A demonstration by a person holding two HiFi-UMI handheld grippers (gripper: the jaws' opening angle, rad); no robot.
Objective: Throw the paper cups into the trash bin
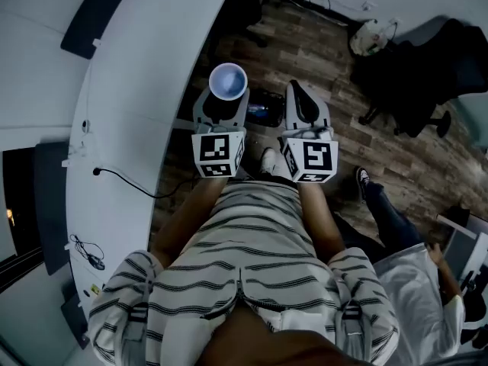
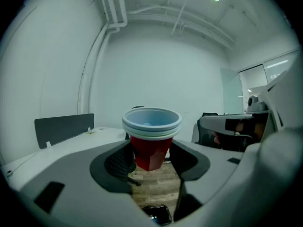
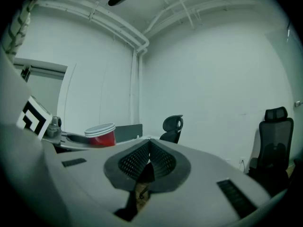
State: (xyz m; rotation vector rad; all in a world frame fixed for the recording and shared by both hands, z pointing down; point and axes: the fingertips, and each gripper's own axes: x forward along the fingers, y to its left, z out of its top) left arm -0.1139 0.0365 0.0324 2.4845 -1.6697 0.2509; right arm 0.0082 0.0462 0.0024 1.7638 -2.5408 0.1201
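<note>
L gripper (image 2: 150,163) clamps upright red, white-rimmed paper-cup stack (image 2: 151,129) past white desk's (image 1: 145,67) edge; R gripper (image 3: 149,159) closed, empty; bin unseen.

I can read no word, number or brand name anywhere. The only marks are black-and-white square patterns, codes rather than letters. One set is on the left marker cube (image 1: 219,152) of my left tongs (image 2: 150,159), the other on the right marker cube (image 1: 311,158) of my right tongs (image 3: 149,156). The red side of the paper cups (image 2: 151,141) that faces me is plain.
</note>
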